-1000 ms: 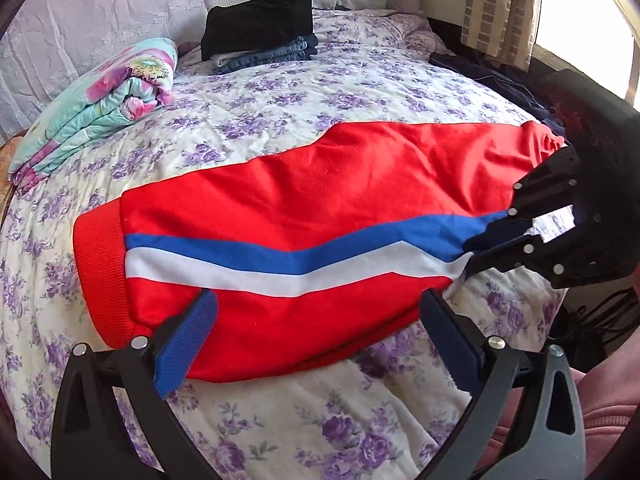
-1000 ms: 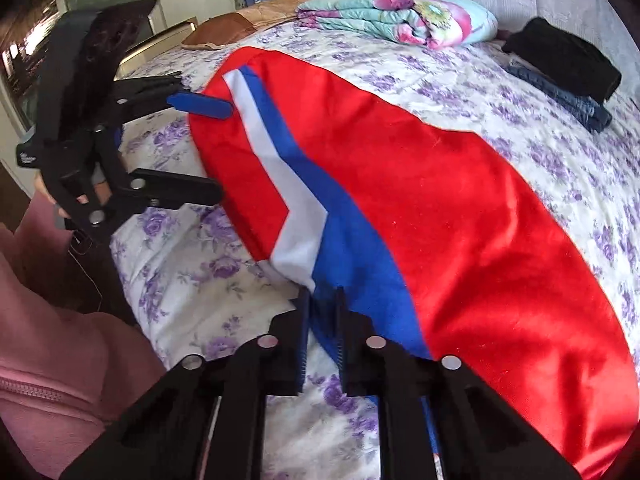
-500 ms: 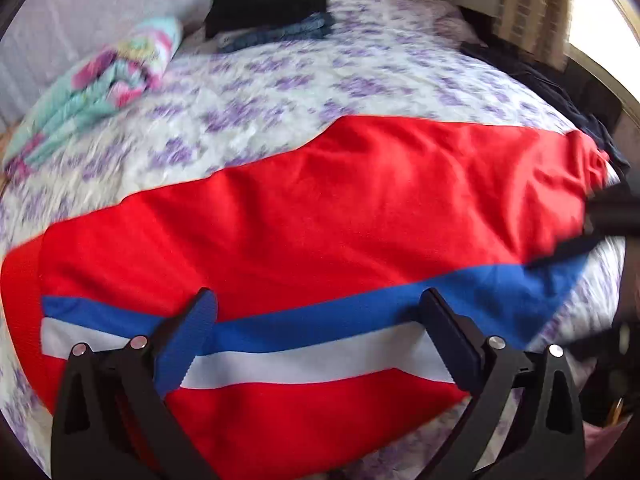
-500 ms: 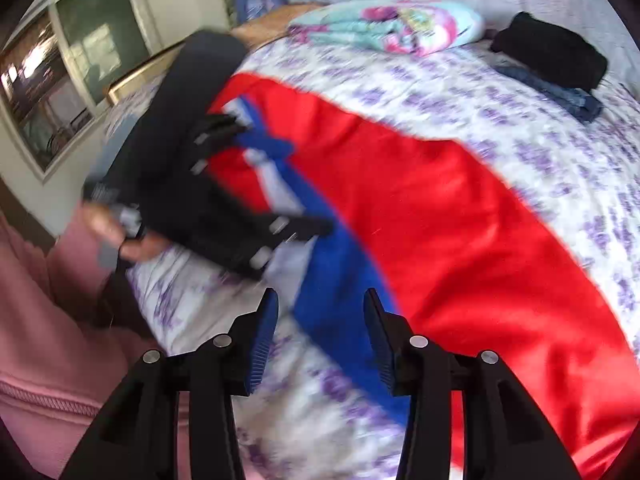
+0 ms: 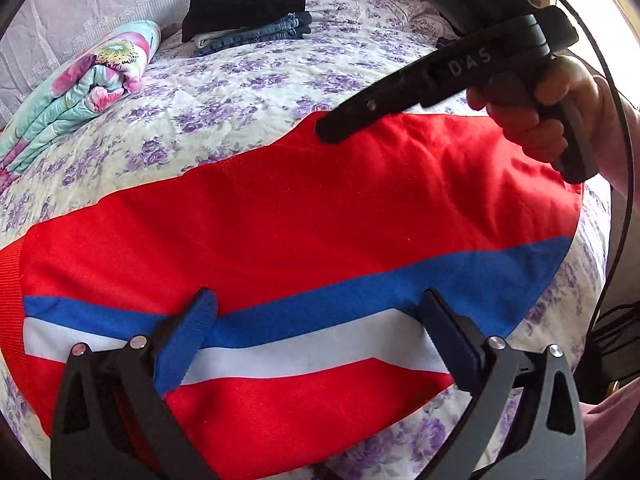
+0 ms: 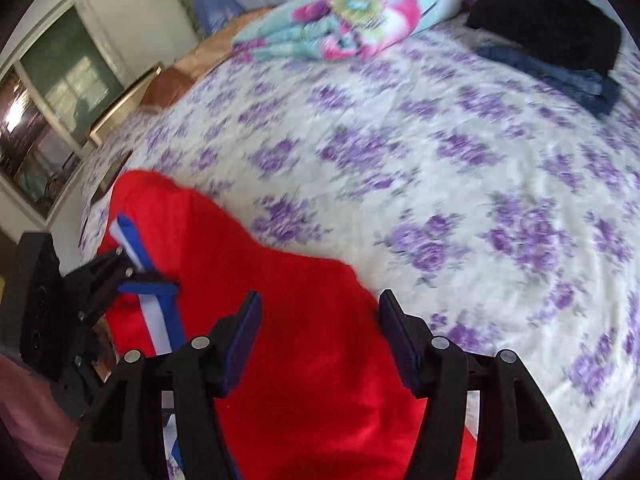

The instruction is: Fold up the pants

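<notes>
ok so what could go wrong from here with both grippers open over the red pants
1. The right gripper hangs at the far edge of the red pants; closing there may catch the floral bedspread too.
2. The left gripper sits open over the stripes, so it might pinch only the top layer and fold crookedly.

- A home bedroom is showing: a bed (image 5: 248, 80) wearing a purple-flowered cover.
- A folded floral quilt (image 5: 80, 92) and stacked folded clothes (image 5: 248, 12) are lying on it.
- A window (image 6: 60, 92) is letting in daylight.
</notes>
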A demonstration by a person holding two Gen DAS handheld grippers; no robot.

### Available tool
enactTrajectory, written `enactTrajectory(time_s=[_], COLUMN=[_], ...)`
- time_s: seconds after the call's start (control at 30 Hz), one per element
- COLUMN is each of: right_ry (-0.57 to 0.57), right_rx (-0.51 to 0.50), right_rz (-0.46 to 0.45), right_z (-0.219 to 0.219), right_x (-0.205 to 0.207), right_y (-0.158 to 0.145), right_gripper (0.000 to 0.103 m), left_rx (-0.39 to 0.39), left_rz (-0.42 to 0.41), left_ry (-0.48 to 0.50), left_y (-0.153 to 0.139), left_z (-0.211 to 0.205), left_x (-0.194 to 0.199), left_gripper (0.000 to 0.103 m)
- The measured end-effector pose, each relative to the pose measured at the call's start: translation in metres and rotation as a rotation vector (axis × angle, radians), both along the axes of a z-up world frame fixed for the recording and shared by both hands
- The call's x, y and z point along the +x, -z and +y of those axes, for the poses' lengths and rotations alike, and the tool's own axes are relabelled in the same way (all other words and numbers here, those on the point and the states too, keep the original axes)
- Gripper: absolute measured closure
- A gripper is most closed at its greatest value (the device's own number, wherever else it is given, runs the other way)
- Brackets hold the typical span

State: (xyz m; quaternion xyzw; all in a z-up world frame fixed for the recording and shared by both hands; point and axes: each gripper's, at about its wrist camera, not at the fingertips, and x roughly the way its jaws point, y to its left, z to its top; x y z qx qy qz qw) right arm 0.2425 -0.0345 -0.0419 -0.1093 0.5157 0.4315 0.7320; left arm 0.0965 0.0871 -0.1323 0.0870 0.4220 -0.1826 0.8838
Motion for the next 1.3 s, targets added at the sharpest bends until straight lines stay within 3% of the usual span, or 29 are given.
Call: enactTrajectory(time_s=[0.1,0.2,0.3,0.4,0.53,0.6,0.8,0.9,0.97,1.03,1.07,1.1,1.13,1.2,1.3], right_ry=[-0.090,-0.104,-0.138,-0.242,-0.343,-0.310,-0.258,-0.156,-0.076,-0.022,0.030,0.082,0.147,0.308,0.368], right_rx=[-0.012,-0.058,-0.086,-0.050,-0.011,-0.033,0.189,0.272,0.297,0.281,0.261,0.236,0.220,0.216,0.274], right_rz=[0.037,0.047,0.132,0.188,0.216,0.230,0.323,0.386,0.419,0.394,0.326,0.258,0.184,0.067,-0.067], right_z=[0.007,0.009,0.008,0.009,0.013,0.017,0.018,0.005,-0.010,-0.022,-0.031,-0.042,-0.053,-0.077,-0.086], right_x=[-0.004,0.001,0.008,-0.003,-0.014,-0.007,0.018,0.039,0.048,0.048,0.043,0.044,0.040,0.025,-0.016], right_y=[0.000,0.004,0.013,0.007,0.008,0.020,0.028,0.032,0.037,0.037,0.030,0.023,0.013,-0.008,-0.028], right_gripper=[0.037,0.033,0.033,0.032,0.019,0.019,0.017,0.025,0.040,0.043,0.041,0.035,0.022,0.021,0.021], left_rx=[-0.022,-0.047,-0.060,-0.058,-0.067,-0.071,-0.066,-0.055,-0.043,-0.033,-0.031,-0.030,-0.029,-0.026,-0.035], left_rz=[0.008,0.016,0.019,0.019,0.025,0.027,0.028,0.029,0.029,0.027,0.027,0.026,0.026,0.024,0.022], left_ry=[0.007,0.014,0.016,0.017,0.024,0.027,0.028,0.026,0.027,0.027,0.027,0.026,0.026,0.024,0.022], left_y=[-0.001,-0.001,-0.001,-0.001,-0.001,-0.001,0.000,0.001,0.002,0.003,0.003,0.003,0.003,0.003,0.002], left_z=[0.002,0.004,0.005,0.005,0.005,0.005,0.004,0.002,0.001,0.000,0.000,0.000,0.000,0.000,0.001], left_x=[0.002,0.003,0.004,0.005,0.008,0.009,0.010,0.010,0.010,0.010,0.010,0.009,0.009,0.009,0.007], left_gripper=[0.004,0.004,0.004,0.004,0.004,0.004,0.004,0.004,0.004,0.004,0.004,0.004,0.004,0.004,0.004])
